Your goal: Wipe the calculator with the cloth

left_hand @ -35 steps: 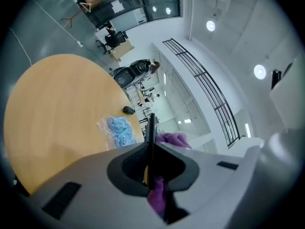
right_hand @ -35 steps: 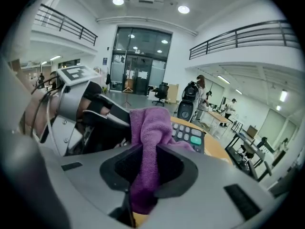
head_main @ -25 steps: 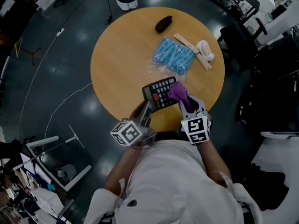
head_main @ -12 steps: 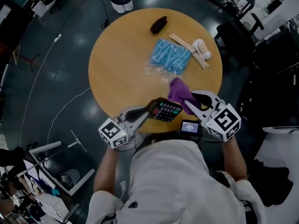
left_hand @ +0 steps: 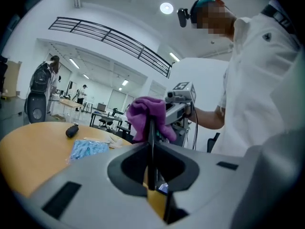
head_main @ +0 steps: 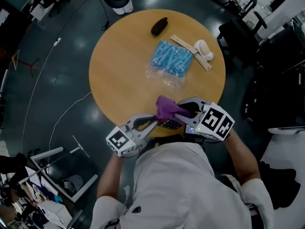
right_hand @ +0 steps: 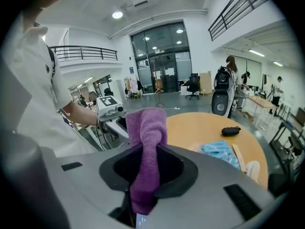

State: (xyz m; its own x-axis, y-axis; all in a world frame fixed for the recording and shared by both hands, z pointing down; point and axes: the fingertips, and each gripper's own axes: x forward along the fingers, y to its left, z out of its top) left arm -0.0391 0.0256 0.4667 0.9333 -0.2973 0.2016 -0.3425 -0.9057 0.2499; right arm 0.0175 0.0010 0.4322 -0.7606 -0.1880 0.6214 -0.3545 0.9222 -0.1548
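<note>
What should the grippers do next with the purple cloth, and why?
Probably slide the cloth across the calculator. The right gripper grips the cloth, the left gripper holds the calculator, and the cloth seems to touch it.

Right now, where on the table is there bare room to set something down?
The left half of the table is bare, bordered by the black pouch at the far edge and the blue packet on the right. Crowded: the far right (packet, wooden strip, white object) and the near edge, where the left gripper holds the calculator and the right gripper the cloth.
</note>
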